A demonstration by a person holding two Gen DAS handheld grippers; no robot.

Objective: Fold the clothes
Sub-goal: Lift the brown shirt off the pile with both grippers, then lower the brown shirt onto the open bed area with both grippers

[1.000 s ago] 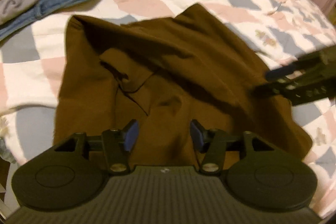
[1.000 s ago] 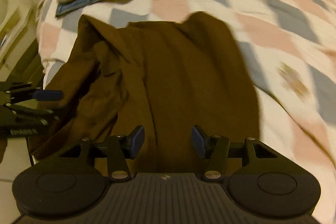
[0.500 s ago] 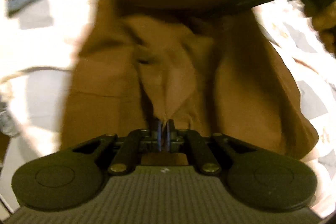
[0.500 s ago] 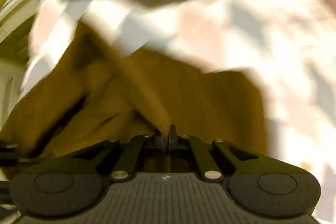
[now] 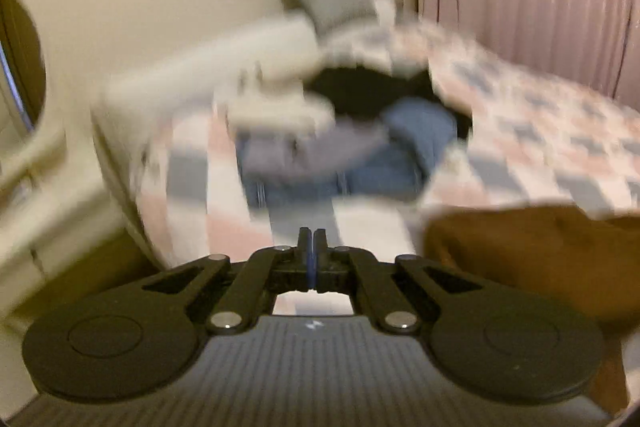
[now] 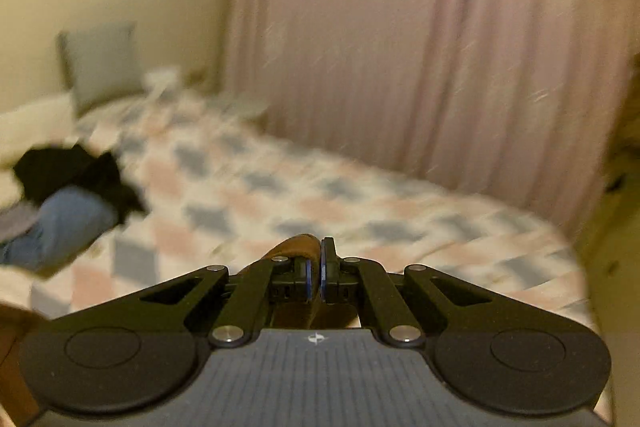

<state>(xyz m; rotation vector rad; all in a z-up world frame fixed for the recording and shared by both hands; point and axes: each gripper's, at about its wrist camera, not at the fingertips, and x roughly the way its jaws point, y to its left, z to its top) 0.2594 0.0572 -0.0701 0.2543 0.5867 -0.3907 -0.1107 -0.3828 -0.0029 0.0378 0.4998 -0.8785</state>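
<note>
A brown garment (image 5: pixel 540 259) hangs at the lower right of the left wrist view, lifted off the checked bed cover (image 5: pixel 560 155). My left gripper (image 5: pixel 311 255) is shut; no cloth shows between its fingers in this blurred view. My right gripper (image 6: pixel 316 275) is shut on a fold of the brown garment (image 6: pixel 298 247), which bulges just above the fingers; more of it shows at the lower left edge (image 6: pixel 16 347). Both grippers are raised and look level across the bed.
A pile of other clothes, blue, grey, black and cream (image 5: pixel 352 139), lies on the bed toward the wall; it also shows in the right wrist view (image 6: pixel 64 211). A grey pillow (image 6: pixel 100 63) leans against the wall. Pink curtains (image 6: pixel 420 47) hang behind the bed.
Both grippers closed on the brown garment and have swung upward with it, from looking down at the bed to looking across it. The garment has left the bed.
</note>
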